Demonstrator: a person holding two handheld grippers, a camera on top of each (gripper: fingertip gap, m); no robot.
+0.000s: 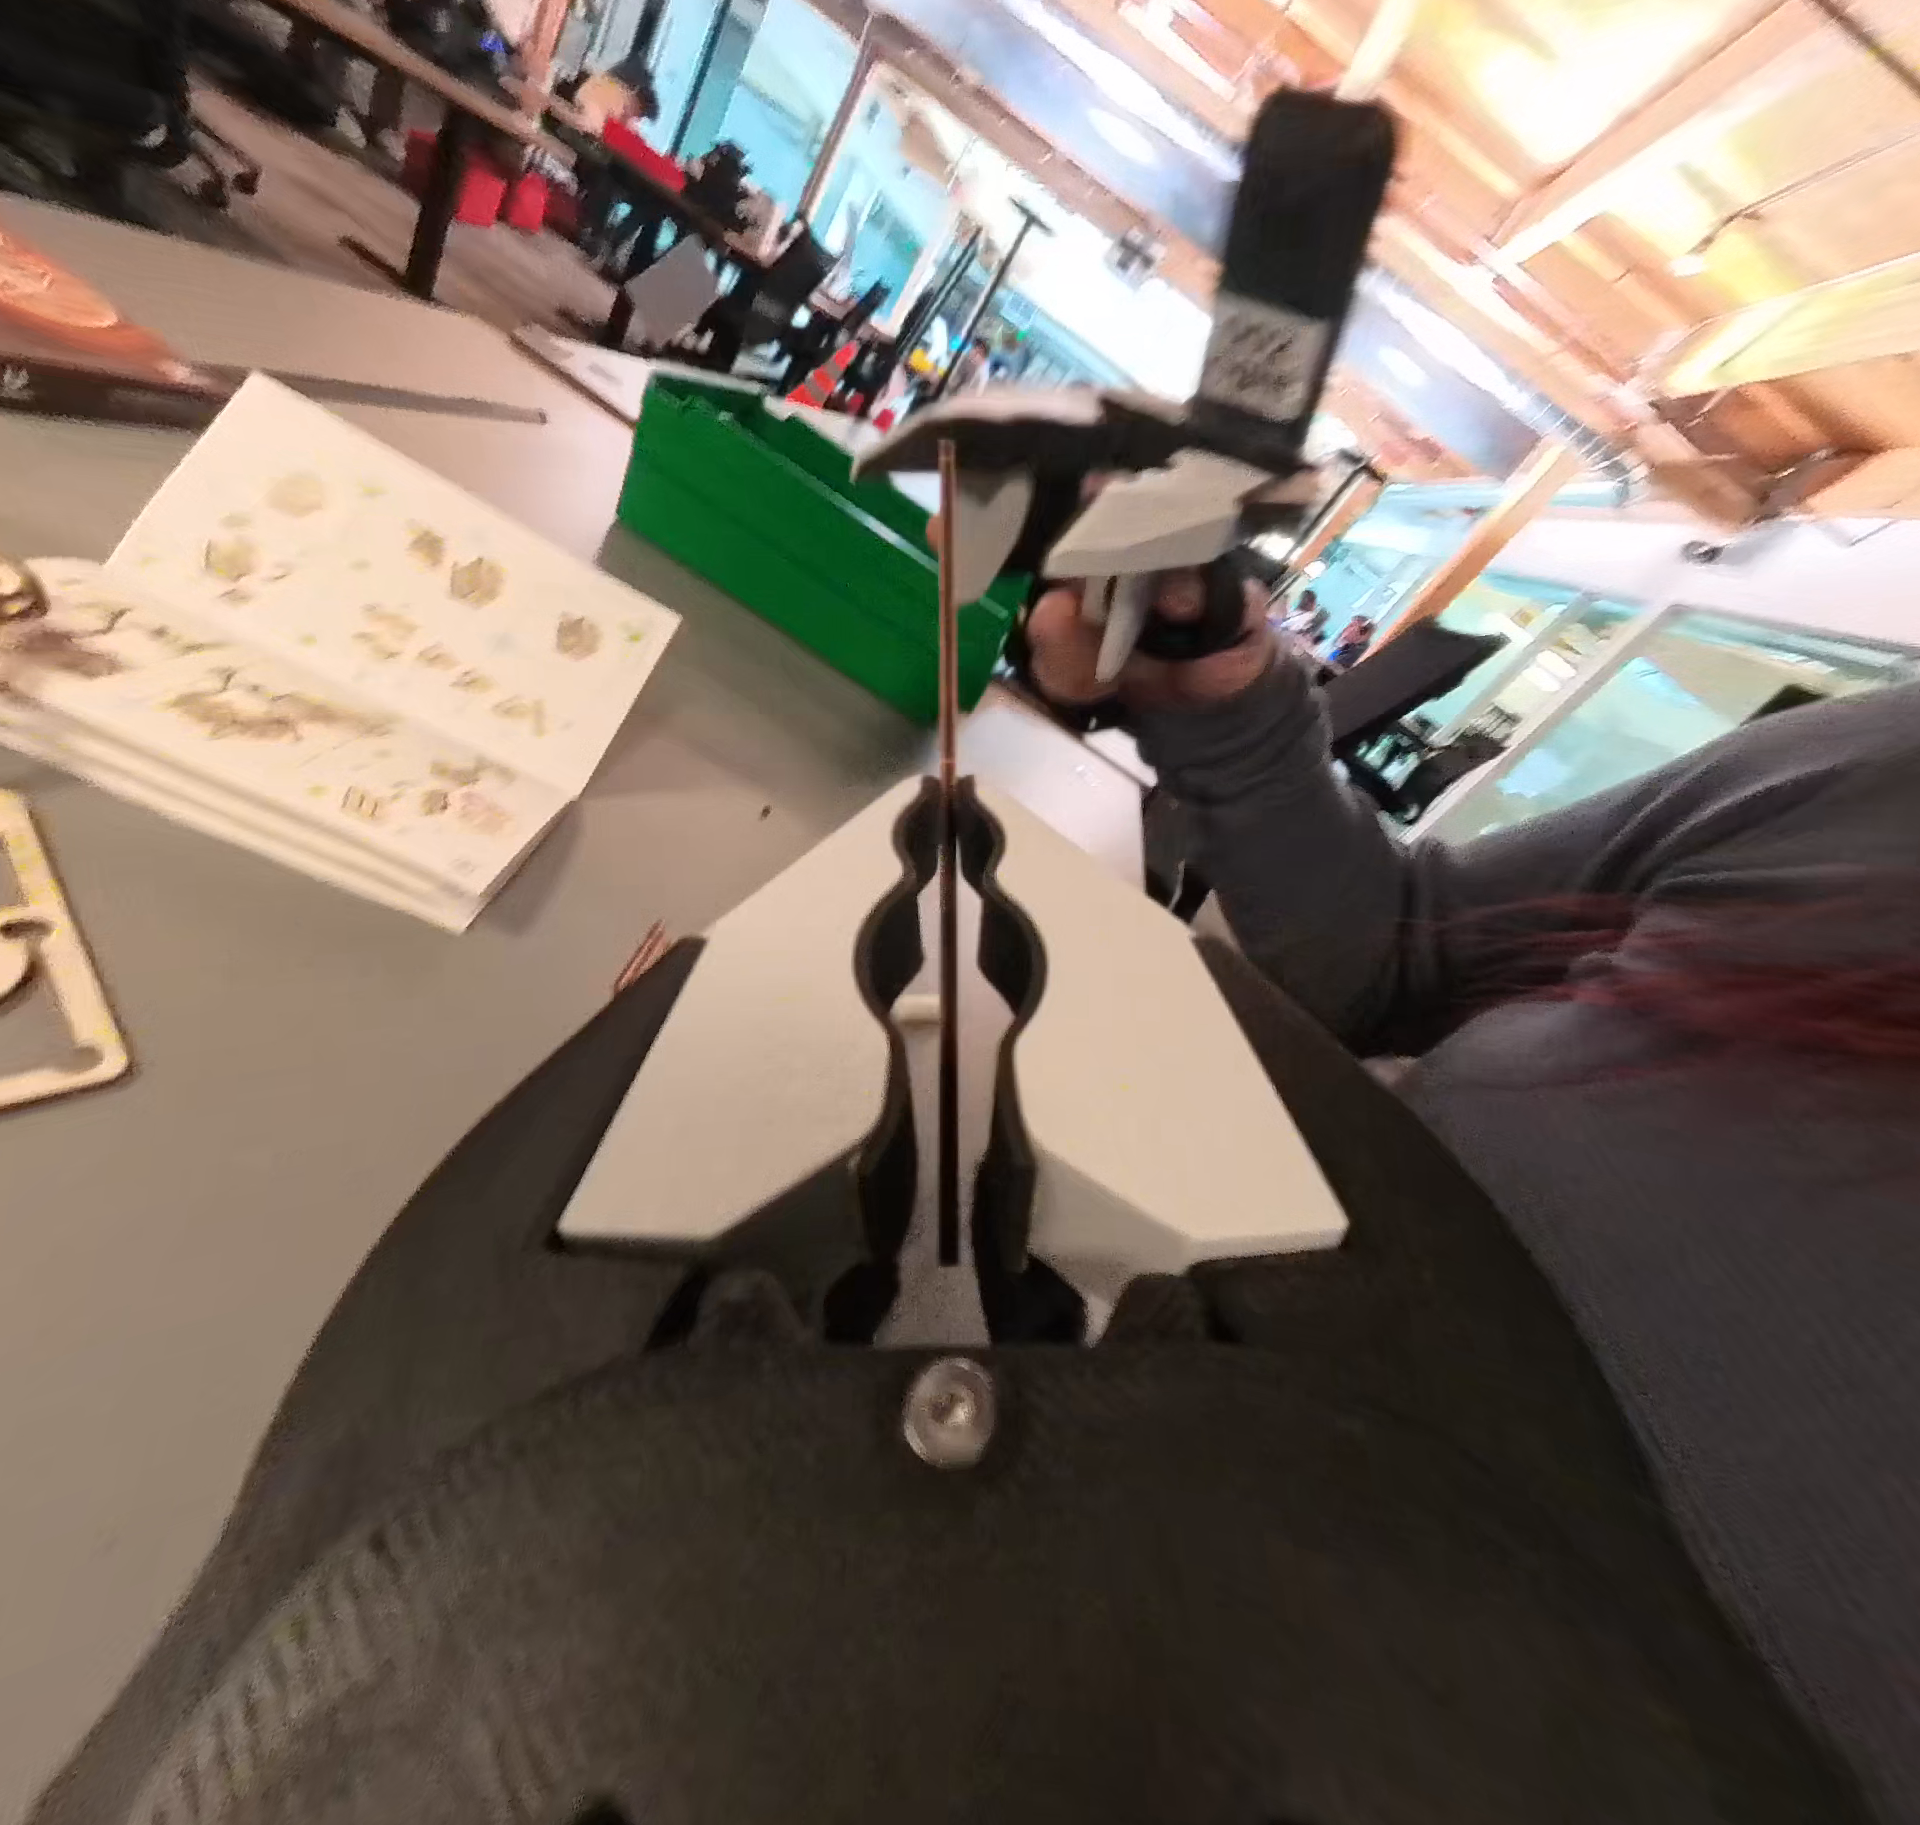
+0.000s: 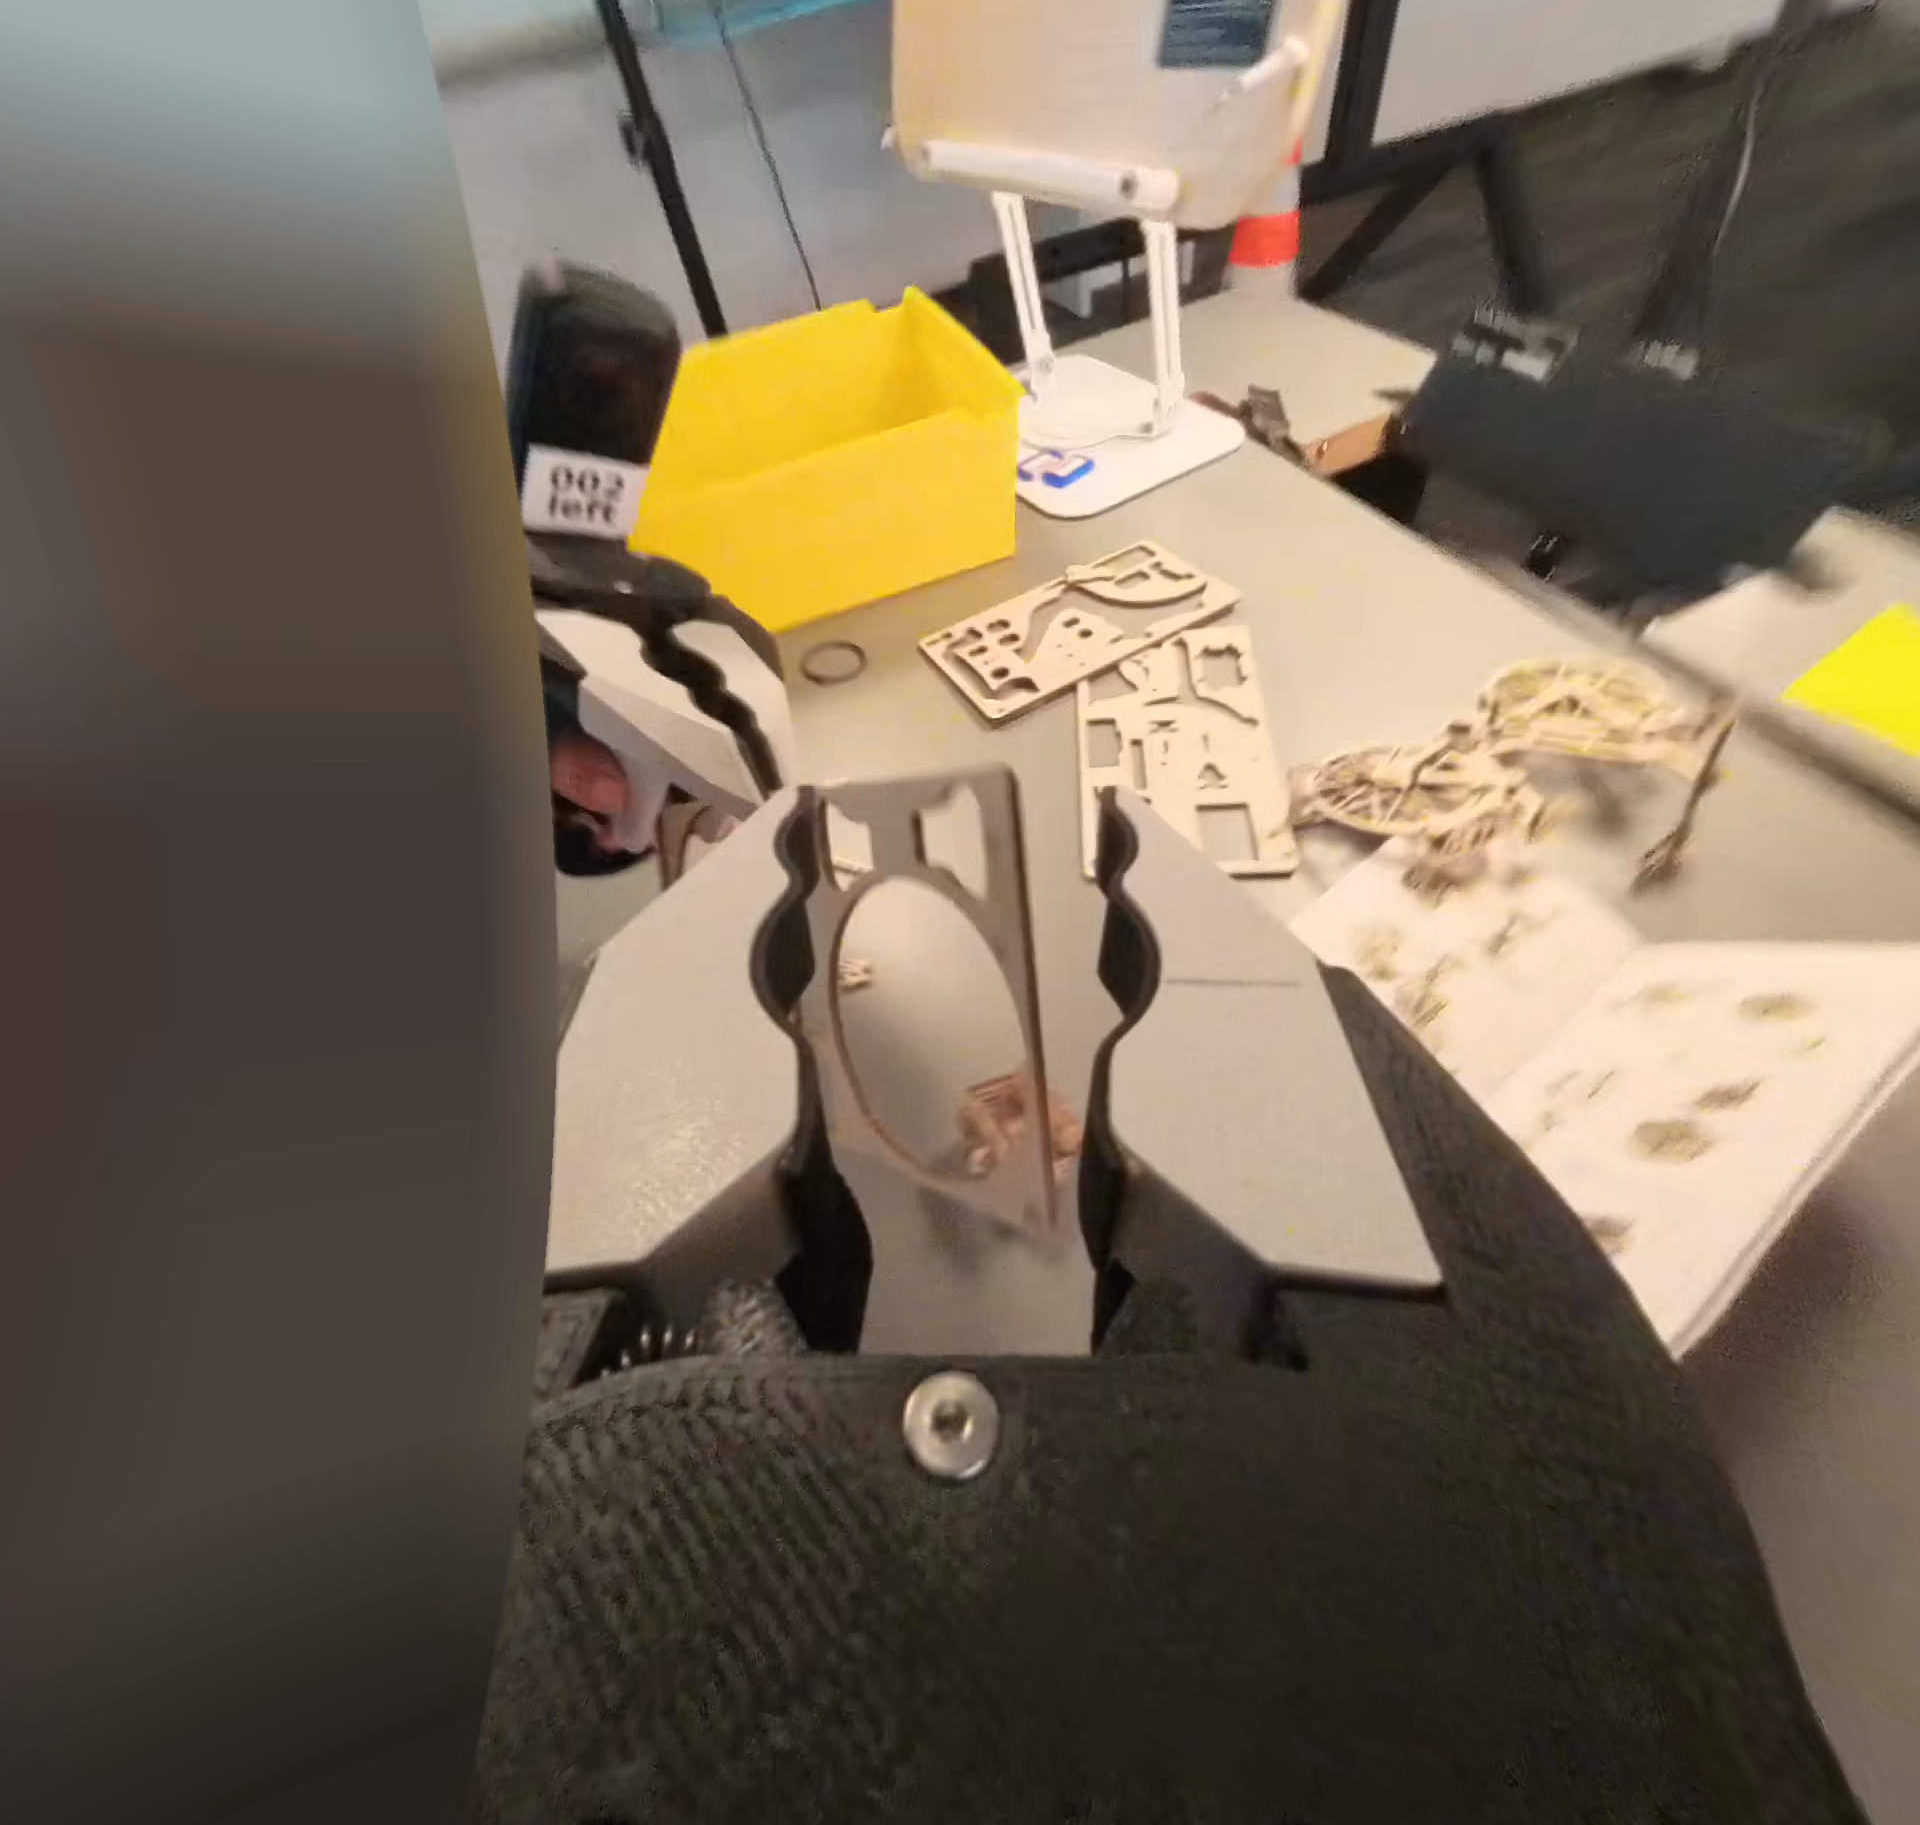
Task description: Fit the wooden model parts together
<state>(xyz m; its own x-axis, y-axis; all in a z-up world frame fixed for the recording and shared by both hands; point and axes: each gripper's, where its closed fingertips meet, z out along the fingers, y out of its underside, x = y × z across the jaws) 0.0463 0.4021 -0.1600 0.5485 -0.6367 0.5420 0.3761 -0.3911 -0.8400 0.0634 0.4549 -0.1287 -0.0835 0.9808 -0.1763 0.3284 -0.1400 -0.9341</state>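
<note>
My left gripper (image 1: 948, 788) is shut on a thin wooden part sheet (image 1: 945, 632), seen edge-on and reaching up to the right gripper (image 1: 1039, 487), which a hand holds. In the right wrist view the same sheet (image 2: 1003, 892) is a frame with an oval cutout, standing between the fingers of my right gripper (image 2: 956, 799). The right jaws are apart, with a gap on the sheet's right side. The left gripper (image 2: 727, 705) shows at the left, by the sheet's top corner. A small wooden piece (image 2: 1003, 1110) lies on the table below.
On the grey table (image 2: 1351, 612) lie two punched wooden sheets (image 2: 1081, 632), a dark ring (image 2: 833, 660), a wooden skeleton model (image 2: 1507, 747), an open instruction booklet (image 2: 1558, 1048), a yellow bin (image 2: 831, 487) and a white stand (image 2: 1101, 404). A green bin (image 1: 790, 549) stands farther off. Left tips to right tips: about 7 centimetres. The small wooden piece (image 2: 1003, 1110) is about 15 centimetres from both grippers' fingertips.
</note>
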